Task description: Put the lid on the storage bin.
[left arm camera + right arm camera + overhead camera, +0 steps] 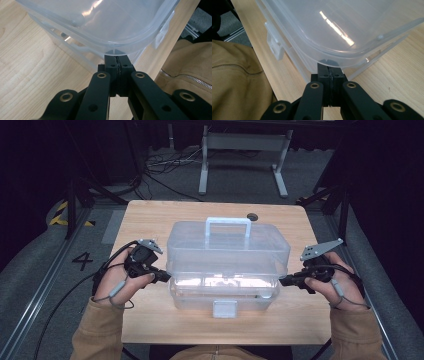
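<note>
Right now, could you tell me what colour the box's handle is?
The handle is pale blue, clearest in the high view.

The big clear plastic box with a raised lid (227, 265) takes the middle of the light wooden desk (150, 220) and blocks any way across. Bare desk stays free on its left and right sides and behind it; in front, a narrower strip remains.

box (227, 265) mid-table (145, 215) | left gripper (166, 276) at its left; right gripper (283, 281) at its right
</note>
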A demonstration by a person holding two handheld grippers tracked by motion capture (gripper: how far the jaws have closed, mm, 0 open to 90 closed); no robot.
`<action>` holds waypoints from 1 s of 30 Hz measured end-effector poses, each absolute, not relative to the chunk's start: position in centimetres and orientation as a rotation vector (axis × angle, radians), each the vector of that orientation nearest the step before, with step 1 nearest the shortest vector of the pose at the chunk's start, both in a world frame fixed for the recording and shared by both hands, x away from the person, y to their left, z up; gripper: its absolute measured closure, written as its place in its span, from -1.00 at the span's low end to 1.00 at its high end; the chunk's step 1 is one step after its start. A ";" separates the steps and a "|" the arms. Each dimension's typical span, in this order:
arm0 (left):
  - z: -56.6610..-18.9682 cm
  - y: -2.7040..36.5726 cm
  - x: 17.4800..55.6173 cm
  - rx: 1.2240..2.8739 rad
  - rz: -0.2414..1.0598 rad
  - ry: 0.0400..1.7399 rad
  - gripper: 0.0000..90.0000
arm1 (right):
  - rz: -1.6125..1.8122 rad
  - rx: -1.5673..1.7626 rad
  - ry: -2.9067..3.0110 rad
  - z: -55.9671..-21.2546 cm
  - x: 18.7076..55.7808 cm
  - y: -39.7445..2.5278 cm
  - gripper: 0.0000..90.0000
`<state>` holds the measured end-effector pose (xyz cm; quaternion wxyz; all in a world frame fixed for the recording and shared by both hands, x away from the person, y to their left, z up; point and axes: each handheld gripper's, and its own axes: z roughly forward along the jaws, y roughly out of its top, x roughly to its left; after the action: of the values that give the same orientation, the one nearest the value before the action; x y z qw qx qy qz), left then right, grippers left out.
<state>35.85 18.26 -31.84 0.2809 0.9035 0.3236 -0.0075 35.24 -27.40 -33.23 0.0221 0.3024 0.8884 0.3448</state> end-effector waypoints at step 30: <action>-33.0 17.4 35.7 2.611 -0.071 0.792 0.98 | 0.866 0.911 2.911 -34.6 35.3 -26.7 1.00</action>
<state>35.72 17.40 -33.02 0.2046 0.9364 0.2840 -0.0255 35.31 -26.74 -34.55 -0.0148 0.2873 0.9179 0.2732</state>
